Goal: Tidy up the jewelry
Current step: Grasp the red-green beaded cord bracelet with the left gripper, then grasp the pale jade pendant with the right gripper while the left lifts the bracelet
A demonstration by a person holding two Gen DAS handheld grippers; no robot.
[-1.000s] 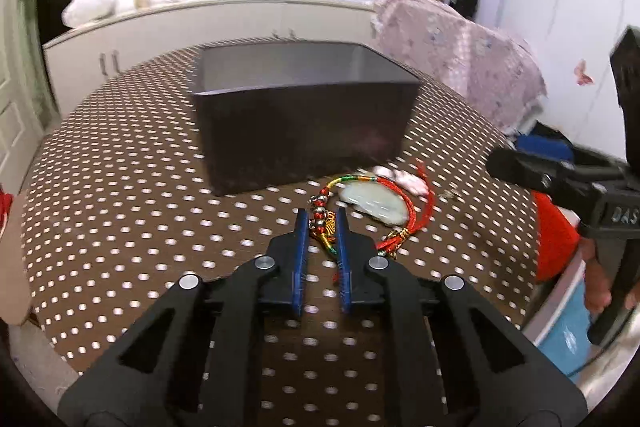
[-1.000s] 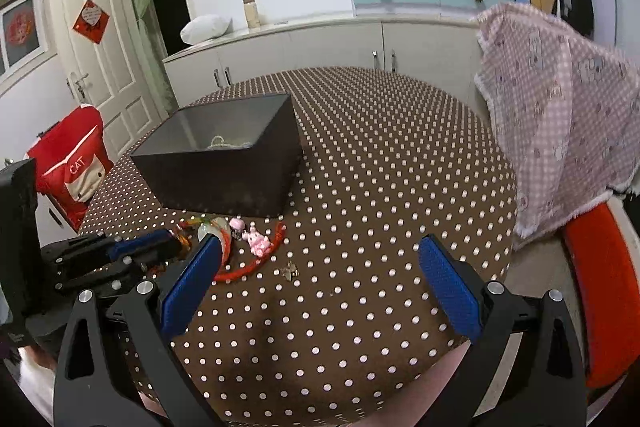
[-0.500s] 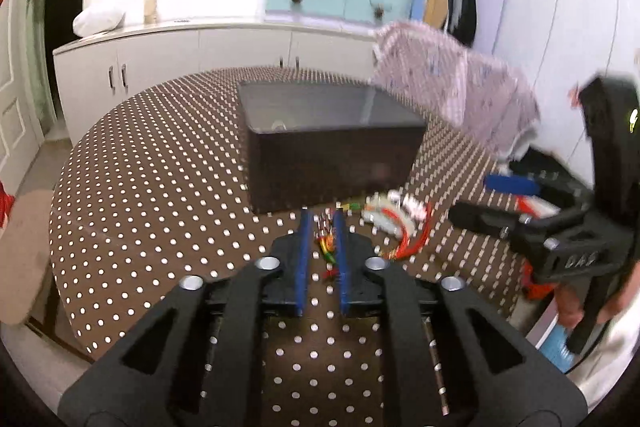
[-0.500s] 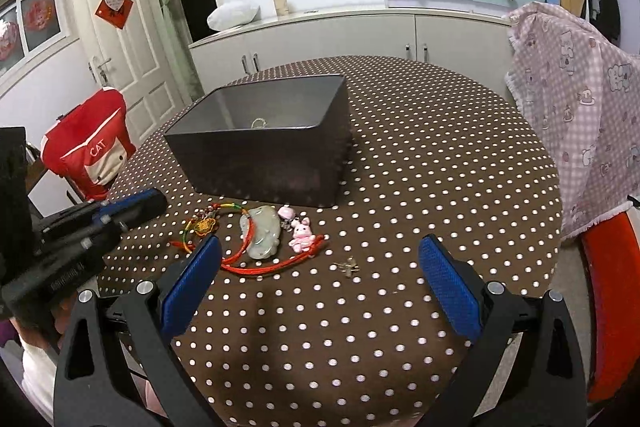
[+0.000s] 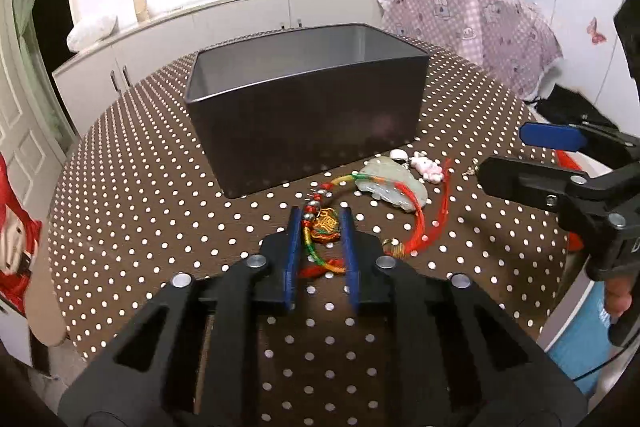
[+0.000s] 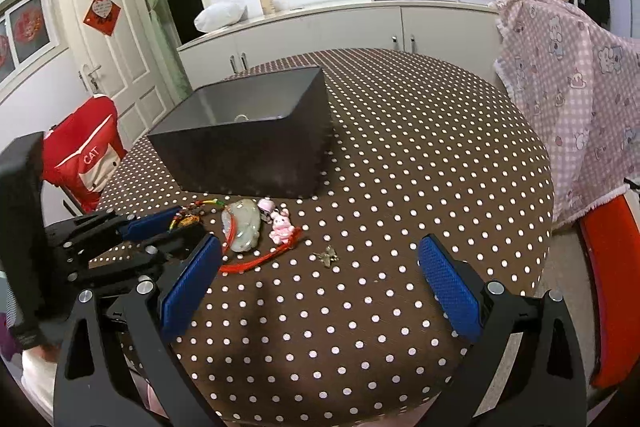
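surface: round table (image 6: 400, 155) in a brown cloth with white dots, white cabinets behind
left gripper (image 5: 320, 227): 2 blue fingers narrowly parted around the knotted, beaded end of the multicoloured cord (image 5: 324, 227); whether they pinch it, cannot tell
right gripper (image 6: 320, 271): blue pads spread wide, nothing between them
jewelry: jade pendant (image 6: 244, 227) and pink bunny charm (image 6: 282, 225) on the cloth, small metal charm (image 6: 327, 256) just beside
box: dark open box (image 6: 256, 143) right behind the jewelry
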